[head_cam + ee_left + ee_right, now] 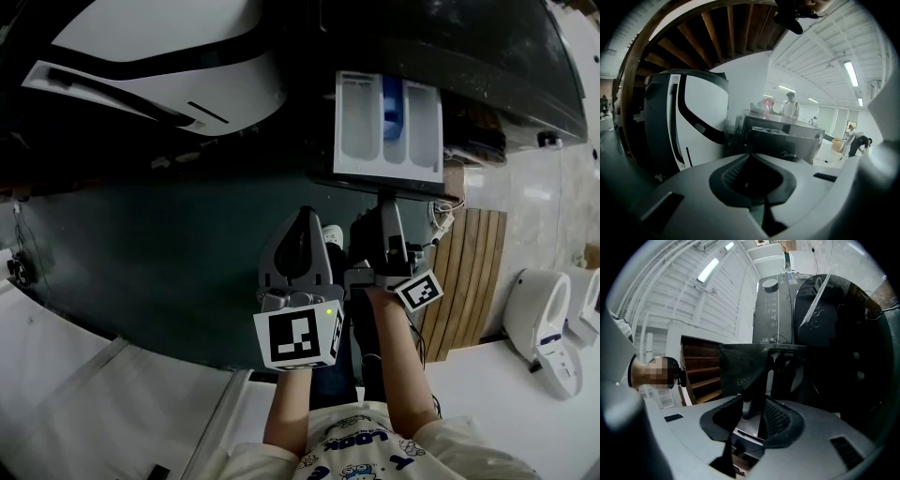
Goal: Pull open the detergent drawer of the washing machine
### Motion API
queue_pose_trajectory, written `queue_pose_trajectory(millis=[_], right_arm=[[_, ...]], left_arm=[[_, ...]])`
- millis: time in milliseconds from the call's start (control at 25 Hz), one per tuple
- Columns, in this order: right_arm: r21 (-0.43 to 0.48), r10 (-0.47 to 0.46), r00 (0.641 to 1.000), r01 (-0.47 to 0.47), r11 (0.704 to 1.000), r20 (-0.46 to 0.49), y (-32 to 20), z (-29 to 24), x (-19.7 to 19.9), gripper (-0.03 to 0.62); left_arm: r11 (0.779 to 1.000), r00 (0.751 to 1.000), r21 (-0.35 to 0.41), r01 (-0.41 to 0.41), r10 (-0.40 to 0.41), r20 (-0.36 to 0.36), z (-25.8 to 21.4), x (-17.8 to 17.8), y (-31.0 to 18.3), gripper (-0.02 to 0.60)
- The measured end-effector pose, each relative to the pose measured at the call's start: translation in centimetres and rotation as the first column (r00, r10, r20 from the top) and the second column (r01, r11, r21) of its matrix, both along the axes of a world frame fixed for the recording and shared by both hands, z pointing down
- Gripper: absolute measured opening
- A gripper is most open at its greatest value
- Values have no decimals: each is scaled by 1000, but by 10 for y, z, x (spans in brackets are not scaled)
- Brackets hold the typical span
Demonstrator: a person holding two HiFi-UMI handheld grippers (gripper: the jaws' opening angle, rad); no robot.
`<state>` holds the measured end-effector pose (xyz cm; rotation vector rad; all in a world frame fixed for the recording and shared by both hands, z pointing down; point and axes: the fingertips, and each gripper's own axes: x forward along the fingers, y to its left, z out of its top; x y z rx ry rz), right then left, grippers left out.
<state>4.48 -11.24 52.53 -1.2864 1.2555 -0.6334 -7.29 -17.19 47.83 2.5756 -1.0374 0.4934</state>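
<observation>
Hall with strip lights [851, 72] and washing machine [469, 56].

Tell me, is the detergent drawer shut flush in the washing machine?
No, the detergent drawer stands pulled out, its compartments exposed.

— What colour is the drawer [356, 122]?
— White, with a blue insert [392, 111]. The washer [469, 47] behind is black.
— And the grippers?
— The left gripper [303, 220] and the right gripper [390, 206] are grey. Each cube [298, 339] bears black-and-white square markers. The slats [469, 272] are brown and the floor [525, 206] is pale.
</observation>
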Motion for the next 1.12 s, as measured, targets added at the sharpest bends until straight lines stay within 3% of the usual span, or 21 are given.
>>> queue_pose_trajectory(millis=[360,640,840,1000,1120], right_arm=[[-84,-71,992,62,995,-107,-5,1,-5,141],[-245,-197,950,137,960,-241,-12,-2,-23,156],[-430,-314,858,123,894,-406,-6,-1,-33,153],[-501,-389,783,116,858,-485,0,-9,-39,149],[-560,-446,703,82,825,-554,6,-17,-42,124]], left_arm=[[1000,1000,-5,25,-25,13,0,-4,1,15],[999,999,9,34,-34,6,-11,2,1,15],[999,999,13,52,-52,9,-20,2,2,15],[997,997,12,77,-78,9,-25,-2,3,15],[996,996,9,94,-94,10,-29,-6,6,15]])
